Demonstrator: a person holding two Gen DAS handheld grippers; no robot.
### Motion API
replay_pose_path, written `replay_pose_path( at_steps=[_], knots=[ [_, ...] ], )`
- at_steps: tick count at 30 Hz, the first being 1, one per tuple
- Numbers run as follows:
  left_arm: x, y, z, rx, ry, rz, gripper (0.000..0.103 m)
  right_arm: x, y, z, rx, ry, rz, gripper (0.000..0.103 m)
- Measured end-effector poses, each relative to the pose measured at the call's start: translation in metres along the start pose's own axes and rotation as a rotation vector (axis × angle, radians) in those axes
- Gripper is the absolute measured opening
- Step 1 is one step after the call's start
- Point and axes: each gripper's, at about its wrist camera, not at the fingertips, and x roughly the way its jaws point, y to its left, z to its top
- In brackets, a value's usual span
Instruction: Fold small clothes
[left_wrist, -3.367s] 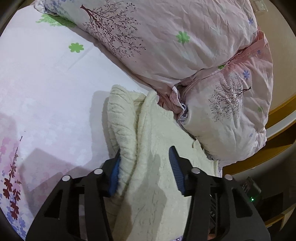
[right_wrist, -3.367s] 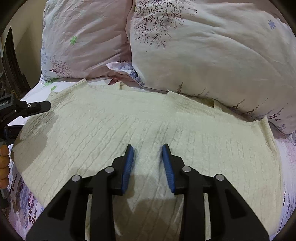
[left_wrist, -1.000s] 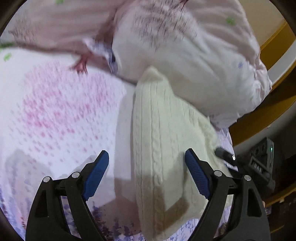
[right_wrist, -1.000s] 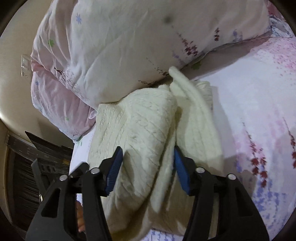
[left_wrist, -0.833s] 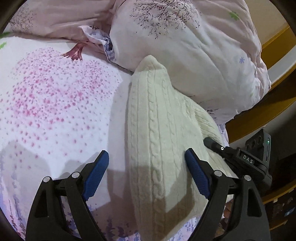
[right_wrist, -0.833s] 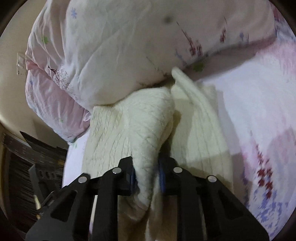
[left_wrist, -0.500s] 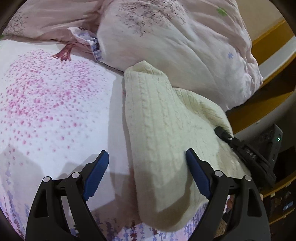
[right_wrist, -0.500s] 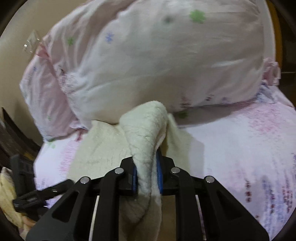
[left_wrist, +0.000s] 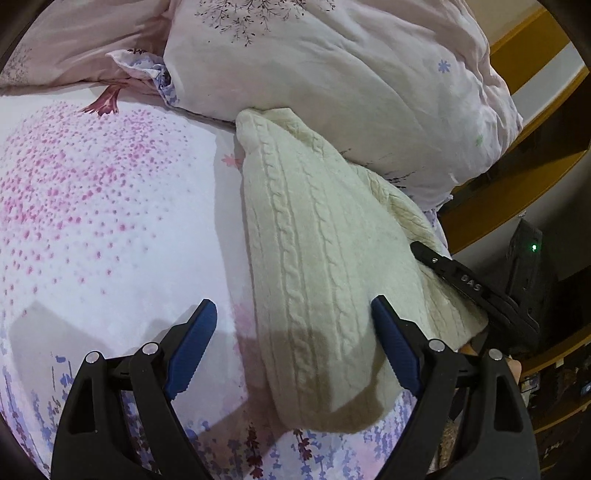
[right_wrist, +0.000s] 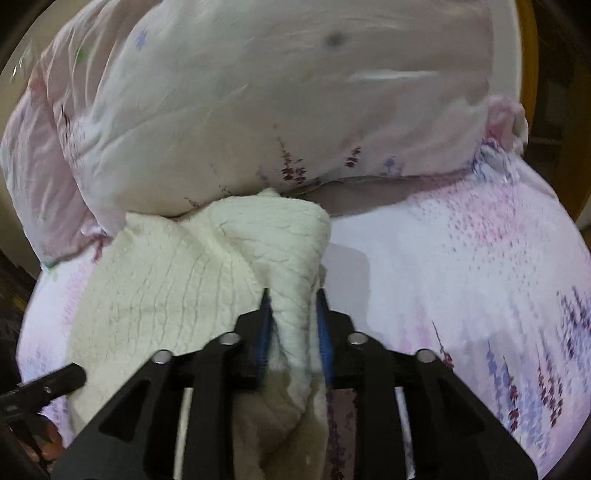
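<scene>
With its blue pads clamped on a thick bunched fold of the cream cable-knit sweater (right_wrist: 207, 280), the right gripper (right_wrist: 293, 325) carries that fold raised above the bed sheet (right_wrist: 461, 266); the knit fills the narrow gap between the jaws and drapes down toward 6 o'clock. Spread wide and holding nothing, the left gripper (left_wrist: 291, 343) hovers low over the garment's near end, one pad over bare sheet at 7 o'clock and the other over the knit at 4 o'clock — touching or not, I cannot tell.

From the left wrist view the sweater runs from 6 o'clock up to 12 o'clock, where its far tip butts against the pillow (left_wrist: 351, 85). A second, pinker pillow (left_wrist: 74, 48) lies at 11 o'clock, and the wooden bed frame (left_wrist: 517, 177) curves past at 2 o'clock.

I judge the sweater soft, light and bulky: it will sag and slide off any single pinch, and the layers can creep apart — so grip through all layers at a folded edge or corner, not the loose middle. The cable ribs should give the pads decent friction.
</scene>
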Motion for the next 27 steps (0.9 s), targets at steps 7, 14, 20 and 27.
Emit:
replay_pose_path(
  at_steps=[7, 14, 20, 27],
  knots=[
    [-0.010, 0.006, -0.011, 0.012, 0.006, 0.000, 0.085, -0.045, -0.031, -0.022, 0.143, 0.042, 0.263, 0.053],
    [-0.008, -0.004, -0.019, 0.076, -0.002, 0.063, 0.085, -0.045, -0.024, -0.055, 0.080, 0.110, 0.199, 0.015],
    [-0.004, -0.013, -0.020, 0.145, 0.011, 0.098, 0.085, -0.041, -0.027, -0.062, 0.103, 0.139, 0.189, 0.022],
    [-0.013, 0.018, 0.028, -0.015, -0.026, -0.024, 0.086, -0.038, -0.042, -0.020, 0.214, 0.091, 0.281, 0.063]
  ],
)
